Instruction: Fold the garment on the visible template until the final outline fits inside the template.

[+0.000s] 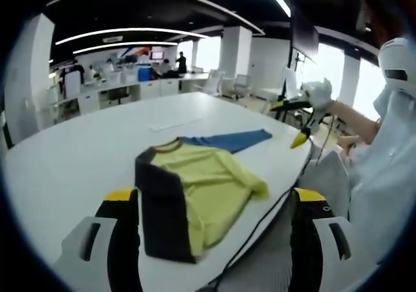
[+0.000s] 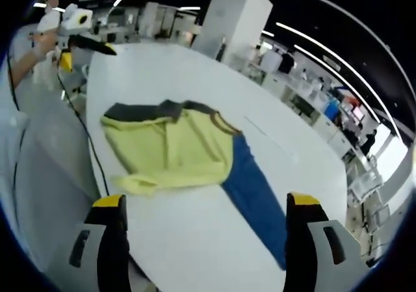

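Big white table [image 1: 78,155] taking up most of both views, rounded edge running along the near side, open office with desks and ceiling light strips behind. On it, a yellow garment [image 1: 201,188] with dark grey sleeves and collar trim, lying rumpled and partly folded close to the table edge, one dark sleeve [image 1: 159,207] flopped along the side nearest the left gripper. Same garment [image 2: 172,149] spread out mid-table in the right gripper view, dark sleeve at its far end. Sticking out from under the collar side, a flat blue template [image 1: 231,139], a long strip reaching toward the right gripper [image 2: 205,240] in the right gripper view [image 2: 257,201]; garment outline clearly spilling past it. Thin black cable [image 2: 84,136] trailing along the table edge. Left gripper [image 1: 214,224] wide open, yellow-and-black jaws spread well apart on either side of the garment's near end, gripping nothing; possibly hovering just above the cloth, hard to call from this angle. Right gripper also wide open and empty, jaws clear of both cloth and template, held above the tabletop; seen from the left gripper view [image 1: 302,139] as a yellow-tipped tool in a gloved hand [image 1: 318,93], off past the far table edge, well apart from the garment.
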`<state>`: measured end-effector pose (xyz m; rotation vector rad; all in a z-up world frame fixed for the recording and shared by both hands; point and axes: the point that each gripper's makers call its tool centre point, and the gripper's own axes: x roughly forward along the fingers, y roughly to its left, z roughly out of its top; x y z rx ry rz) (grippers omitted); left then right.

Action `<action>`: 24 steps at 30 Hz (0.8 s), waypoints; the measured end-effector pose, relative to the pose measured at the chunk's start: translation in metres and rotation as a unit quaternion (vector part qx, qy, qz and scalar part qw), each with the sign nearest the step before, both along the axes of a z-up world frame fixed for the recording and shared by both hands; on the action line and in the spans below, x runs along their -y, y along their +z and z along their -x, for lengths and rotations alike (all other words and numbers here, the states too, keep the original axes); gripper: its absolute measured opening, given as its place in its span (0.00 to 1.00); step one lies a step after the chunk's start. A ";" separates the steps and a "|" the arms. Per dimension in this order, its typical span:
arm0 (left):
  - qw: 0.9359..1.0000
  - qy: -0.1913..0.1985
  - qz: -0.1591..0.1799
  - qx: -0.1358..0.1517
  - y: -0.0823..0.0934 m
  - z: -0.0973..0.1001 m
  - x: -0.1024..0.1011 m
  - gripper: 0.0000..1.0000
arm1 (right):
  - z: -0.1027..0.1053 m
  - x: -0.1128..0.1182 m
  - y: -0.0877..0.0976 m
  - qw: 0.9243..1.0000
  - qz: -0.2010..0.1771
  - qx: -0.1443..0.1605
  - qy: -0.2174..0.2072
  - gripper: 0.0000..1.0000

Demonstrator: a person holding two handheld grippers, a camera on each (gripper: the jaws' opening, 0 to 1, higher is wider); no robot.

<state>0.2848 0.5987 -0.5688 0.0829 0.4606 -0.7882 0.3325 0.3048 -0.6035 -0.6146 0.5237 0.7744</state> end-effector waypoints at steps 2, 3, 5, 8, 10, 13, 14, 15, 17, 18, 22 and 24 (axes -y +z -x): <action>1.000 0.000 -0.002 -0.001 -0.001 0.000 0.000 0.94 | 0.002 -0.002 0.001 1.000 0.000 0.001 0.003 1.00; 1.000 0.000 -0.001 -0.001 -0.001 0.000 0.000 0.94 | 0.003 -0.003 0.002 1.000 0.000 0.001 0.004 1.00; 1.000 0.001 0.000 -0.001 -0.001 0.000 0.000 0.94 | 0.005 -0.006 0.004 1.000 -0.012 0.000 0.003 1.00; 1.000 0.001 0.000 -0.003 -0.003 -0.001 0.000 0.94 | 0.009 -0.009 0.008 1.000 -0.021 -0.001 0.003 1.00; 1.000 0.000 -0.001 -0.005 -0.004 0.000 0.000 0.94 | 0.007 -0.008 0.008 1.000 -0.016 0.002 0.004 1.00; 1.000 -0.001 -0.002 -0.005 -0.005 -0.001 0.000 0.94 | 0.011 -0.009 0.011 1.000 -0.013 0.005 0.007 1.00; 1.000 0.000 -0.001 -0.005 -0.005 -0.001 0.000 0.94 | 0.011 -0.009 0.013 1.000 -0.013 0.006 0.007 1.00; 1.000 0.001 0.001 -0.005 -0.005 -0.002 0.000 0.94 | 0.012 -0.010 0.014 1.000 -0.013 0.008 0.007 1.00; 1.000 -0.001 0.001 -0.006 -0.006 -0.002 0.001 0.94 | 0.013 -0.011 0.015 1.000 -0.014 0.007 0.009 1.00; 1.000 -0.003 0.000 -0.007 -0.007 -0.001 0.002 0.94 | 0.014 -0.012 0.015 1.000 -0.015 0.007 0.009 1.00; 1.000 -0.004 0.003 -0.008 -0.009 -0.002 0.001 0.94 | 0.018 -0.015 0.015 1.000 -0.016 0.003 0.009 1.00; 1.000 -0.002 0.003 -0.010 -0.010 -0.002 -0.001 0.94 | 0.019 -0.016 0.016 1.000 -0.019 0.004 0.009 1.00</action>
